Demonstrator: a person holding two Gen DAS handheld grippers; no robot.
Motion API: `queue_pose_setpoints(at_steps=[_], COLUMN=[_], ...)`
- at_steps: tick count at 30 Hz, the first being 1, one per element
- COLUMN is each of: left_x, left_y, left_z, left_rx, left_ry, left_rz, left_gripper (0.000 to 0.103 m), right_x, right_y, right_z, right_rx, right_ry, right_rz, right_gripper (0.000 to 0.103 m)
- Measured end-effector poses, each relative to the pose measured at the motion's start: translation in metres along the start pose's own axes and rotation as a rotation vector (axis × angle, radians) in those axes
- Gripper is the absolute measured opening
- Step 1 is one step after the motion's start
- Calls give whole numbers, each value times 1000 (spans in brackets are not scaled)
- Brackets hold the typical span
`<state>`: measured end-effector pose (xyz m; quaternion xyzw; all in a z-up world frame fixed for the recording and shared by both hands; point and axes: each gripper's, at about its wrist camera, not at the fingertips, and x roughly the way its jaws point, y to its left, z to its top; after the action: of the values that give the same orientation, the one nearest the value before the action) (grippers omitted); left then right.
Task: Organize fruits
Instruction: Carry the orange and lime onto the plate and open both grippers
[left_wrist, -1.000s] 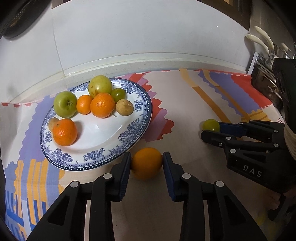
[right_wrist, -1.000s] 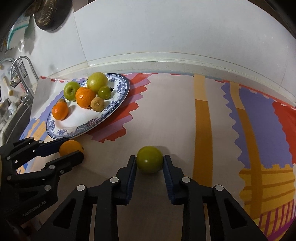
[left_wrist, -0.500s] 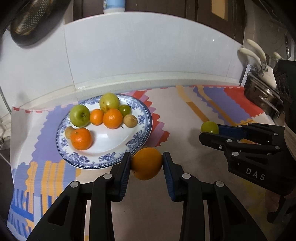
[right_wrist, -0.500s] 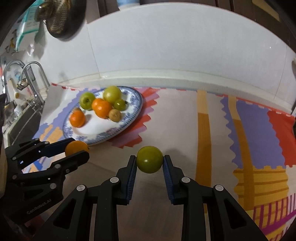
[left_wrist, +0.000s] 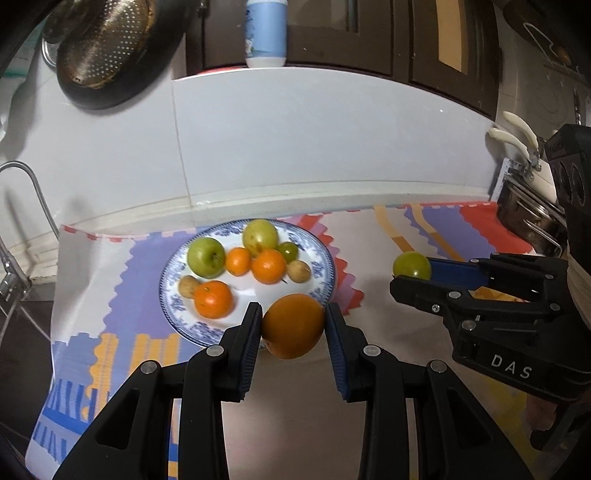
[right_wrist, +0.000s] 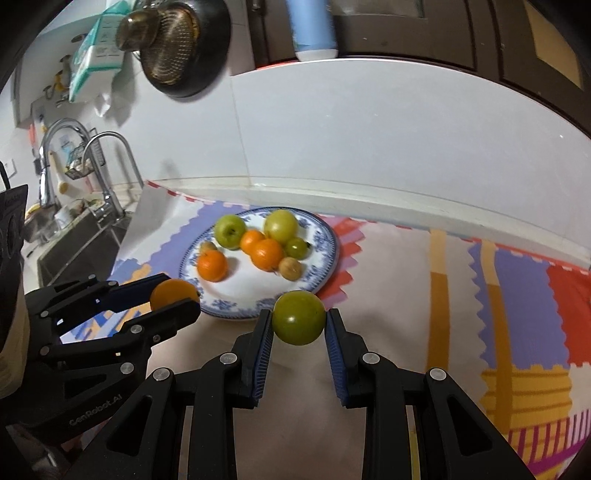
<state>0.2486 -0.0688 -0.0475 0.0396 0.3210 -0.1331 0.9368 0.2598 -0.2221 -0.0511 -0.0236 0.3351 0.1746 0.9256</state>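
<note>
Your left gripper (left_wrist: 293, 326) is clamped on an orange (left_wrist: 293, 326), held clear of the patterned mat (left_wrist: 122, 295) at the near rim of the blue-and-white plate (left_wrist: 325, 258). Your right gripper (right_wrist: 299, 323) is clamped on a green fruit (right_wrist: 299, 322), possibly a green tomato, just off the plate's right front edge. The plate carries two apples, three oranges, a small green fruit and two small brown ones, blurred.

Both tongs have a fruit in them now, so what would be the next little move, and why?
Probably carry both fruits forward over the blue-patterned plate. The left tongs are shut on an orange and the right tongs on a green fruit, both clear of the mat. The other fruits already sit on the plate, with bare space at its near side.
</note>
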Motion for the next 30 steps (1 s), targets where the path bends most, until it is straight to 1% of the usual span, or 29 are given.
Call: queue_pose_setpoints(at_steps=[10,15,23,30], left_x=[18,34,59,73], left_y=[19,31,44,46], left_z=[10,11,8,6], left_rx=[0,-18,-20,-7], left_ry=[-3,19,57,73], left_rz=[42,37,34,27], left_gripper=[34,34,34,35], right_x=[29,52,86,103], right_y=[10,12,14,14], right_z=[18,21,24,24], right_rx=[-21,-19,-33,-32], right_ry=[12,47,90,109], right_rz=[56,76,89,100], right_gripper=[30,30,30,30])
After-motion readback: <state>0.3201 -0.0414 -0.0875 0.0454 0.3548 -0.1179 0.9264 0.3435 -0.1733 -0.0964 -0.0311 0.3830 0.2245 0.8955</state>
